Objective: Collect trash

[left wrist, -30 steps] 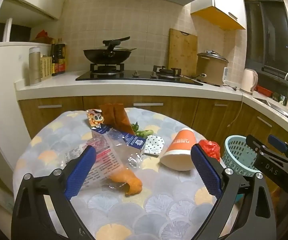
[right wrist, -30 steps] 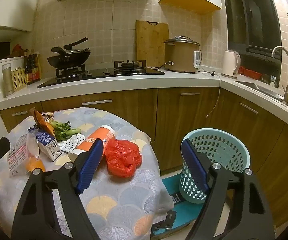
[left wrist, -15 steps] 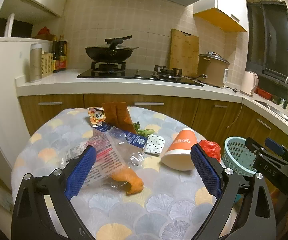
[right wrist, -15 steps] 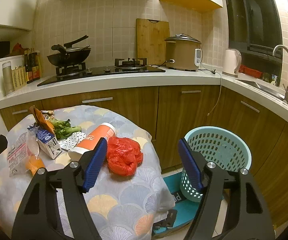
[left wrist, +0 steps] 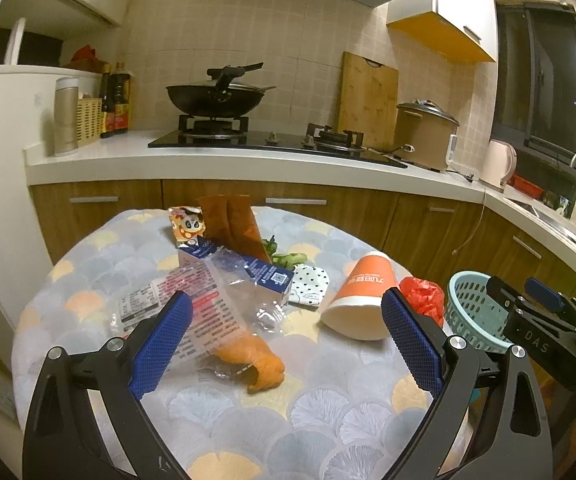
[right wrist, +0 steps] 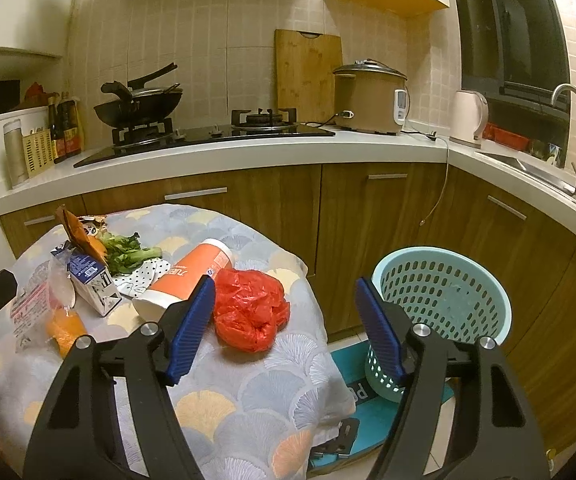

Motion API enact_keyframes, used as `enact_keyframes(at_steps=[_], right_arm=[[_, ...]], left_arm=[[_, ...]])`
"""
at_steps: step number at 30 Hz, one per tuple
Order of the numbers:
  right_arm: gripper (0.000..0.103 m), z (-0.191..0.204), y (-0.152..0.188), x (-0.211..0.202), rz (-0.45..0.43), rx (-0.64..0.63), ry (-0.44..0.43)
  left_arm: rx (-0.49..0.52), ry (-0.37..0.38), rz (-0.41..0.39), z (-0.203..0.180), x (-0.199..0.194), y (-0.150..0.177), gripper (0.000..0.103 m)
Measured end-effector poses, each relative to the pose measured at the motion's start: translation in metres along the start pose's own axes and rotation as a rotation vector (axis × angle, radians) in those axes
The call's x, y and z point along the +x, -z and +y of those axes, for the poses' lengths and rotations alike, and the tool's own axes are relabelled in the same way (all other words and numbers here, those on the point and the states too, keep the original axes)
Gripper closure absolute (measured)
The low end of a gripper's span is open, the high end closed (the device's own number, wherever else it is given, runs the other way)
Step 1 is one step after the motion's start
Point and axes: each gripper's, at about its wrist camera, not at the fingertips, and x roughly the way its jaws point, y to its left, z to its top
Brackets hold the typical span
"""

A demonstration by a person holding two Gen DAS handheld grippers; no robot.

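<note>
I have both tools hanging over the round surface (left wrist: 327,392) with its scallop-patterned cloth, and I take the orange paper cup (left wrist: 361,300) as my landmark; it lies on its side, its open mouth toward the left camera. My left hand-held gripper (left wrist: 284,340) is released, its blue pads spread wide and holding nothing, above the cloth on the near side of the cup. My right hand-held gripper (right wrist: 286,330) is likewise released and empty, with its left pad just in front of the cup's mouth in the right view.

To the right of the cup, close against it, sits a crumpled red plastic bag (right wrist: 250,314). On the cup's other side lies a polka-dot wrapper (left wrist: 309,288), then a blue and white carton (left wrist: 244,268) tipped on its side. Behind the carton are green leafy vegetable scraps (right wrist: 128,254), a tall orange-brown snack packet (left wrist: 230,224) and a small cartoon-printed packet (left wrist: 186,226). Nearer the left camera than the carton, a clear printed plastic bag (left wrist: 192,312) is spread out, with an orange peel-like scrap (left wrist: 256,360) at its near end.

Beyond the red bag, off the surface and lower, stands a pale teal perforated basket (right wrist: 439,304) on the floor; I can see no trash in the part of its inside that shows.
</note>
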Motion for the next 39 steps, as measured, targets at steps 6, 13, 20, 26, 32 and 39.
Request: enact_keyframes(at_steps=[6,13,20,26,32,39], right_arm=[[0.035,0.002,0.003,0.011,0.028,-0.020,0.001],[0.043,-0.001,0.000,0.027,0.051,-0.036,-0.025],[0.047,0.005,-0.006,0.052,0.070,-0.093,-0.064],[0.047,0.011,0.000,0.082,0.124,-0.101,-0.094],[0.046,0.009,0.004,0.112,0.207,-0.071,-0.148],[0.034,0.017,0.011,0.133,0.273,-0.085,-0.182]], left_arm=[[0.003,-0.003,0.014,-0.001,0.008,0.001,0.011],[0.058,0.014,0.030,-0.013,0.017,-0.012,0.011],[-0.006,-0.048,0.065,0.015,0.023,-0.007,0.011],[-0.153,-0.108,0.147,0.074,0.034,0.008,0.013],[-0.211,-0.123,0.177,0.102,0.046,0.007,0.011],[-0.342,-0.069,0.335,0.142,0.084,0.029,0.011]])
